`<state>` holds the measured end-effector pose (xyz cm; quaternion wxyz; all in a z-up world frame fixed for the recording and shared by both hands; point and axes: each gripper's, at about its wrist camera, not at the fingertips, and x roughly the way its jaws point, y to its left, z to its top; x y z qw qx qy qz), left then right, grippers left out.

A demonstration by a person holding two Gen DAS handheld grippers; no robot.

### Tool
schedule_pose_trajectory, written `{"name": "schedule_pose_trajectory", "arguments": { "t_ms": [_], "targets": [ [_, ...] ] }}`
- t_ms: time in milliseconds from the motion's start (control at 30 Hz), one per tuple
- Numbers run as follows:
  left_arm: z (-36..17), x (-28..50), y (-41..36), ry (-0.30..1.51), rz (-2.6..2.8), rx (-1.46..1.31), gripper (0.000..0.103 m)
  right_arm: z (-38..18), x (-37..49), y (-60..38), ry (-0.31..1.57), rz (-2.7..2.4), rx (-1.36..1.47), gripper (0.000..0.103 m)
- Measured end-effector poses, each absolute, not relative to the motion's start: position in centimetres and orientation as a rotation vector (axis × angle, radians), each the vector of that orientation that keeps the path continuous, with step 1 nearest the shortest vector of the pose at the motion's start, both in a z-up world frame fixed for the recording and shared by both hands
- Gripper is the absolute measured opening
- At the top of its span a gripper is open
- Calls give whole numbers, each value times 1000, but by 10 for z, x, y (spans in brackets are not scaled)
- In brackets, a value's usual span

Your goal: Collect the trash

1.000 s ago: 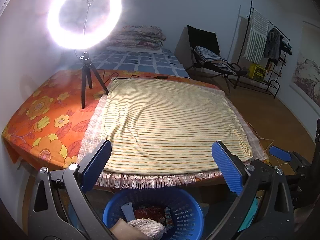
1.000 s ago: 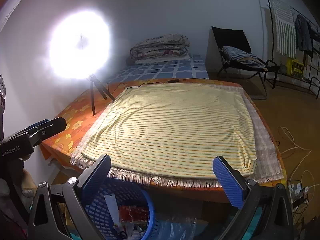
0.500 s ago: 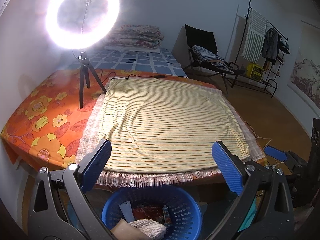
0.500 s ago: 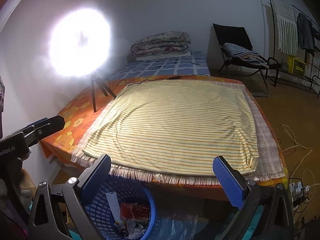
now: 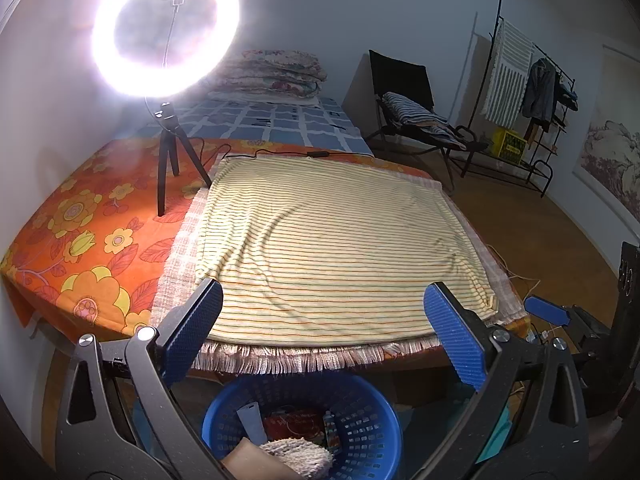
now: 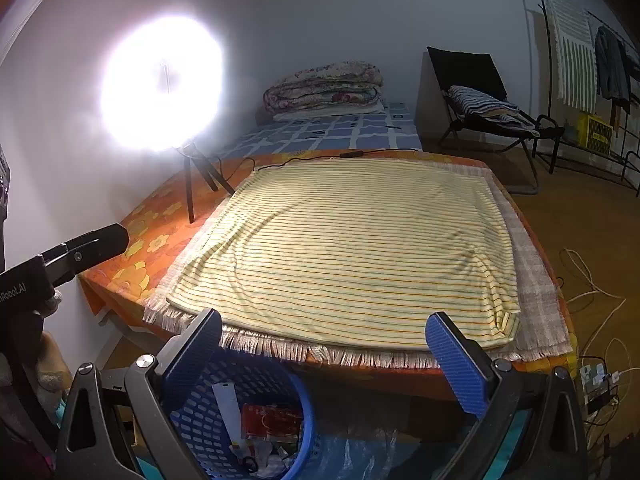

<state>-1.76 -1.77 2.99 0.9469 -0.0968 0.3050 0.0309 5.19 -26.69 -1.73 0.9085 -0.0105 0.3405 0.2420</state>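
Observation:
A blue perforated basket stands on the floor in front of the bed, below my left gripper. Inside it lie a red wrapper, a white strip, a brown paper piece and a woolly off-white wad. The same basket shows low left in the right wrist view, holding the red wrapper and small scraps. My right gripper hangs above and right of it. Both grippers are open and hold nothing. The yellow striped cloth on the bed carries no trash.
A lit ring light on a black tripod stands on the orange floral sheet. Folded quilts lie at the far end. A black chair, a clothes rack and loose floor cables are to the right.
Both views have shifted slightly back and down from the bed. The basket's contents look the same, and both grippers stay open.

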Motion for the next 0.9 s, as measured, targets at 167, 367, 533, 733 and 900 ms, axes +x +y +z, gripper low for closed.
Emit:
{"name": "schedule_pose_trajectory", "arguments": {
  "t_ms": [167,367,533,733,900],
  "targets": [
    [29,-17,-17,621,63,-196,102,-19,53,-268,706,495,-29,103],
    [29,-17,-19,624,62,-195,102,-22,56,-270,714,497,-28,103],
    [29,-15,-24,630,57,-187,102,-25,57,-272,719,494,-25,103],
    [28,-13,-24,632,57,-184,102,-27,59,-273,728,494,-21,103],
    [28,-13,-25,633,57,-185,102,-29,60,-275,736,494,-18,103]
  ]
}}
